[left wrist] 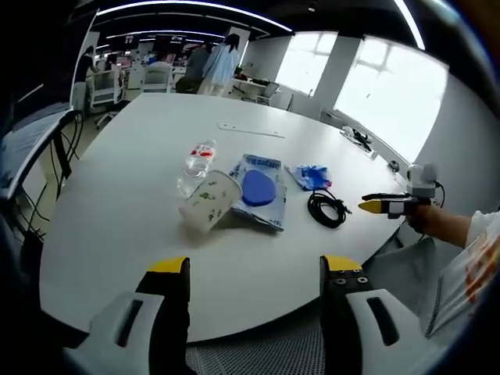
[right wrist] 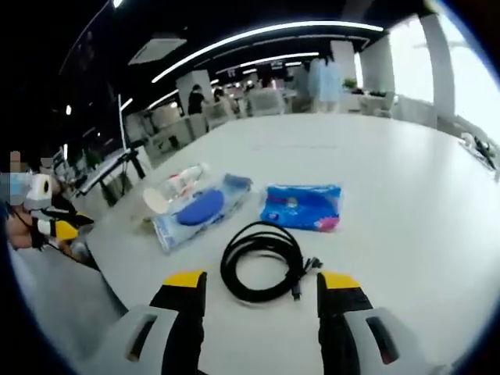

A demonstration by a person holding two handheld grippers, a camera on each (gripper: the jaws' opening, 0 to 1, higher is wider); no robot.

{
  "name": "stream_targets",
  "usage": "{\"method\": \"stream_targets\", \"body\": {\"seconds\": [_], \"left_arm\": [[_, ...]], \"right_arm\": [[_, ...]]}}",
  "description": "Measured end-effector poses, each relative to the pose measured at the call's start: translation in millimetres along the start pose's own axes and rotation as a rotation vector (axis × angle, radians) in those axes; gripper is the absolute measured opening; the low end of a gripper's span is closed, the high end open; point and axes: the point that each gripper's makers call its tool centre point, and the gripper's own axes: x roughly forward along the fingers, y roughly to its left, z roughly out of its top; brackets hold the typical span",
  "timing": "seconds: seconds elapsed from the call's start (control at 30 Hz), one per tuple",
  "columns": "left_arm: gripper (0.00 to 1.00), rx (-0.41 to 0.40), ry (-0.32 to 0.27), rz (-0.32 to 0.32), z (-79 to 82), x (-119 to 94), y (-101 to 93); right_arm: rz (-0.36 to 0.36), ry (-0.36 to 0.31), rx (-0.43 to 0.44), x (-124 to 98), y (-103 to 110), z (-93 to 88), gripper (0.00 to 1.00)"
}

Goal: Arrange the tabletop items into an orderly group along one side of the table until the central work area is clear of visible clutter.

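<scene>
Near the middle of the white table (left wrist: 133, 156) lies a cluster of items. A clear plastic bottle (left wrist: 195, 164) lies beside a paper cup (left wrist: 209, 203) tipped on its side. To their right are a blue wipes pack (left wrist: 259, 191), a small blue tissue pack (left wrist: 311, 176) and a coiled black cable (left wrist: 328, 209). My left gripper (left wrist: 254, 266) is open at the near table edge, short of the cup. My right gripper (right wrist: 262, 280) is open just before the cable (right wrist: 262, 262), with the tissue pack (right wrist: 302, 206) and the wipes pack (right wrist: 199, 209) beyond it.
A thin white strip (left wrist: 250, 130) lies farther back on the table. Dark cables (left wrist: 359, 141) sit at the table's far right edge. Chairs (left wrist: 47, 156) stand along the left side. People (left wrist: 219, 66) stand among desks in the background.
</scene>
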Motion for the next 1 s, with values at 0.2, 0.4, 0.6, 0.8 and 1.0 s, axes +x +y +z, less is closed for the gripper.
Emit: {"method": "stream_targets", "body": {"seconds": [0.2,0.4,0.6,0.8,1.0], "left_arm": [[0.67,0.014,0.006,-0.006,-0.5,0.6,-0.7],[0.68,0.012,-0.012,0.002,2.1,-0.5,2.0],[0.67,0.007,-0.021,0.008,0.2,-2.3,7.0],[0.67,0.009,-0.026,0.010,1.8,-3.7,9.4],[0.66,0.044,-0.049,0.008,11.7,-3.3,4.0]], "right_arm": [[-0.039,-0.050,-0.022,-9.7,-4.1,9.1,0.59],[-0.048,-0.043,-0.003,-11.1,-7.5,9.1,0.57],[-0.053,-0.030,0.021,-11.6,-6.0,6.5,0.56],[-0.042,-0.024,0.029,-12.5,-1.0,6.2,0.56],[-0.037,-0.032,0.020,-17.7,1.9,9.4,0.56]]}}
